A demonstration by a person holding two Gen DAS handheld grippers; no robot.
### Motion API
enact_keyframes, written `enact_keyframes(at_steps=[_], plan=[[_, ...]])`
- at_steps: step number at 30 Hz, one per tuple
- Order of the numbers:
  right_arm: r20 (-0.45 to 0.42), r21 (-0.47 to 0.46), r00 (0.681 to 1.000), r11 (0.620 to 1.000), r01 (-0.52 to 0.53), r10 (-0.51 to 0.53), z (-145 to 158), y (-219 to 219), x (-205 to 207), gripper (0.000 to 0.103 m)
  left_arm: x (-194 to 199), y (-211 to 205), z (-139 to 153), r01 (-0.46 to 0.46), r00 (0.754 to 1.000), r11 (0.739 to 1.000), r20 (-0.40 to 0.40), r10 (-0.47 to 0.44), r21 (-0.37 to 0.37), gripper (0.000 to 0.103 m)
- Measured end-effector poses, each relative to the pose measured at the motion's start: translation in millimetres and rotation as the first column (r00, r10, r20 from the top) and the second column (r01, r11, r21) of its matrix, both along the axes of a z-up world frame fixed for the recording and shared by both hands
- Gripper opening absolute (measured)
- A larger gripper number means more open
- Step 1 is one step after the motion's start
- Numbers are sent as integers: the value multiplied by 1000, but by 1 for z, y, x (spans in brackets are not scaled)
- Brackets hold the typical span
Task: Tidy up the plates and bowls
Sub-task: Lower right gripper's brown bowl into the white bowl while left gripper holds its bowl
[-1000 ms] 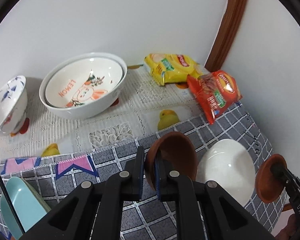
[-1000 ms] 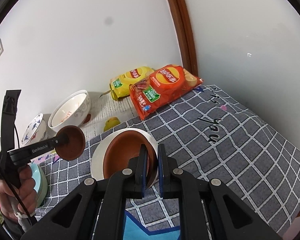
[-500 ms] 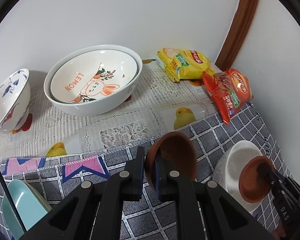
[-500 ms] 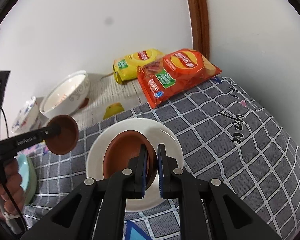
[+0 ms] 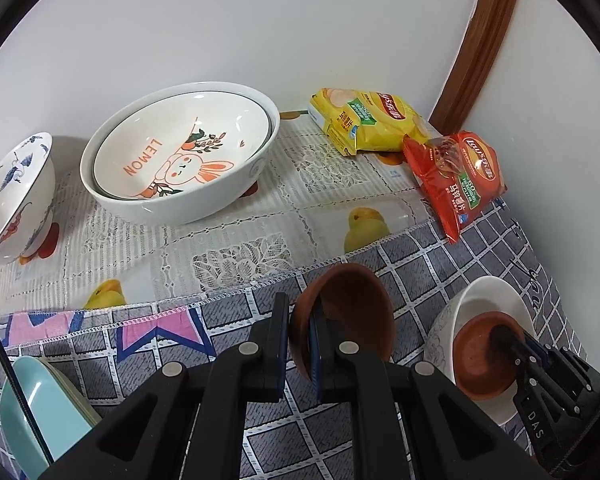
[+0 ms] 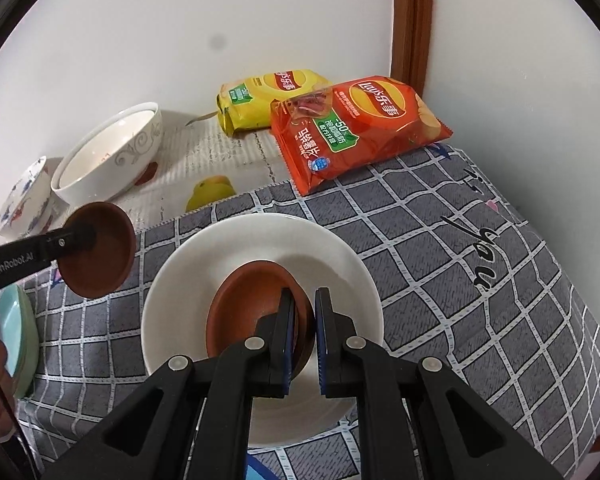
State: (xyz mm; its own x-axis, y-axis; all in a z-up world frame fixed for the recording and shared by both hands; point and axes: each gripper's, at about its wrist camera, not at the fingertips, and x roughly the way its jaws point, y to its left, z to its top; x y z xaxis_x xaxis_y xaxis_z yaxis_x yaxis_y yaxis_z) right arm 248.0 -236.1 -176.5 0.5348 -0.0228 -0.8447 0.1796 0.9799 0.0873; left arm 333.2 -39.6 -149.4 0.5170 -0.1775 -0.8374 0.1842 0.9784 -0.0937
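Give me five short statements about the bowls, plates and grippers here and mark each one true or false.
1. Each gripper is shut on a brown dish. True: left gripper on one brown dish, right gripper on the other brown dish.
2. The right gripper's dish is over the white plate. True.
3. The rabbit bowl sits alone. False: it is nested in a bigger white bowl.
4. The red chip bag lies on the white plate. False: it lies behind it, on the cloth.
5. The blue-patterned bowl holds a brown dish. False: it holds none.

yellow chip bag point(image 5: 370, 124), red chip bag point(image 6: 352, 128), checked cloth point(image 6: 480, 264)
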Motion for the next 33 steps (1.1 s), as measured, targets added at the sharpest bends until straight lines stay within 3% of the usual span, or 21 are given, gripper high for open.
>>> enact_keyframes(at_steps=[17, 33], plan=[[-63, -88, 998, 996, -30, 24, -12, 11, 11, 9, -1, 1, 0, -4, 1000, 1000, -5, 4, -8, 9], [-130, -193, 991, 979, -58, 33, -25, 25, 23, 18, -1, 3, 1, -5, 1000, 1000, -11, 5, -17, 9]])
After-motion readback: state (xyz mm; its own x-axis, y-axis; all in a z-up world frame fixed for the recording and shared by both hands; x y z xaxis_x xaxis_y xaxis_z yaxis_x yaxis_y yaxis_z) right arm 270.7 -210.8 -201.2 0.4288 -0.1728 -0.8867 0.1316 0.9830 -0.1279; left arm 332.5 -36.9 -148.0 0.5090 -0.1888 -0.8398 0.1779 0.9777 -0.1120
